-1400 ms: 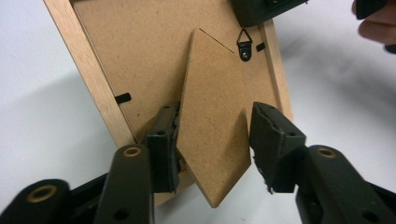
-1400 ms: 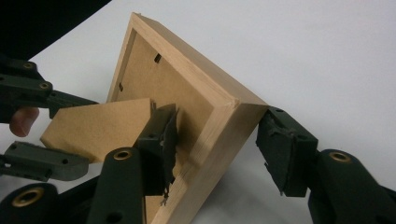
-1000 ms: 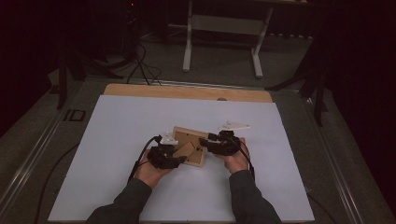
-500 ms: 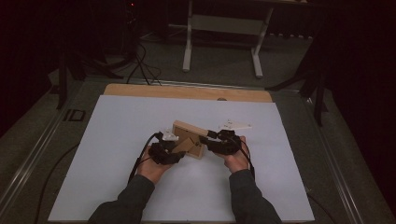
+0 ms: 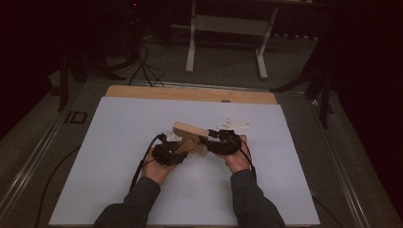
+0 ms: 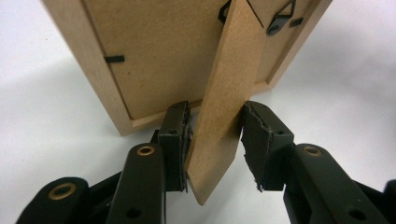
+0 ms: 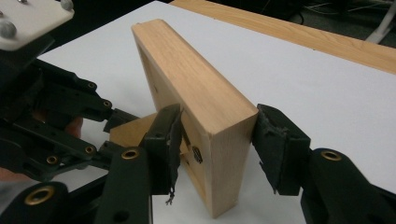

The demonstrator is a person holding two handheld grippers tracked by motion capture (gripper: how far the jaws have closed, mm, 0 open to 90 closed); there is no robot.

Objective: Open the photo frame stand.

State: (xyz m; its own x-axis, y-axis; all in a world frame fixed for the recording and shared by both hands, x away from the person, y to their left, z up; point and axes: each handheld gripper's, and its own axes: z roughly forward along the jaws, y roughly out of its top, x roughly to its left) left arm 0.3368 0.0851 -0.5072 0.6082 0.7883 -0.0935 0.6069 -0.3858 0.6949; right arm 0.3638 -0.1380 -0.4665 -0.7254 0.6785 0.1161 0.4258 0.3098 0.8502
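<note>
Picture frame [image 5: 189, 137] stands on edge near the middle of the white sheet [image 5: 119, 142], its back toward the person, with bare sheet on every side and the wooden table edge [image 5: 190, 93] well beyond it. Its fold-out stand [image 6: 224, 102] sticks out from the back. The left gripper [image 6: 215, 140] has its 2 jaws about half open around that stand; the left pad touches it, the right pad stands just clear. The right gripper [image 7: 217, 140] straddles the frame's end corner, its jaws having just been opening, the right pad against the wood and the left pad near the back.
</note>
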